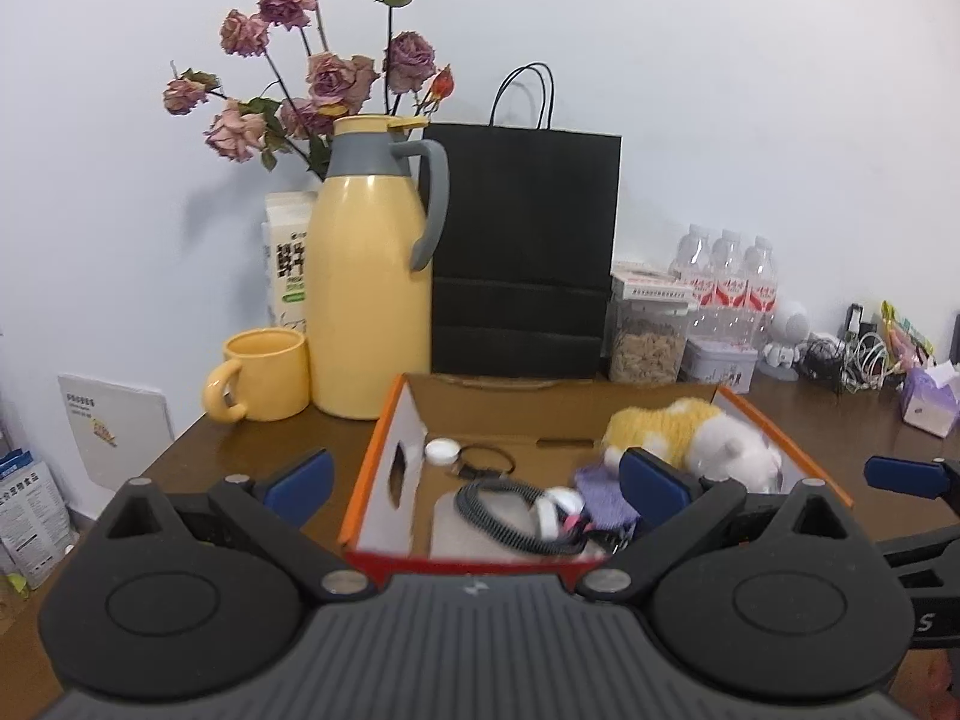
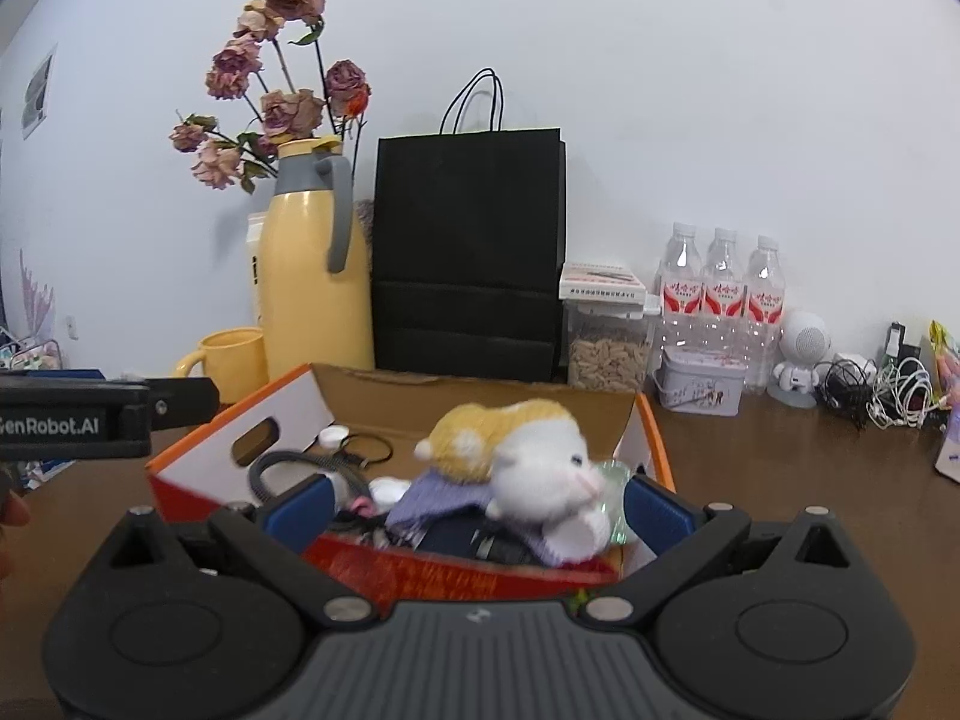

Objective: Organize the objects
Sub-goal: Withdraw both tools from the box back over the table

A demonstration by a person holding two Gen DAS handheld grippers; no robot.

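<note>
Both tools are hanging spread wide and holding nothing: the left tool [image 1: 474, 480] and right tool [image 2: 474, 507] over the cardboard box [image 2: 240, 432]. Inside the box, the plush toy [image 2: 528, 456] is lying on purple cloth [image 2: 432, 498].

Setting: home or small office corner. Brown wooden desk [image 1: 252, 438] against a plain white wall. Domestic clutter along the back: yellow thermos jug [image 1: 372, 276] with matching mug [image 1: 264, 372], dried roses [image 1: 324, 72], black paper bag [image 1: 522, 246], three water bottles [image 2: 723, 288], jar of dry food [image 2: 609, 348], tangled charger cables [image 2: 882, 390].
</note>
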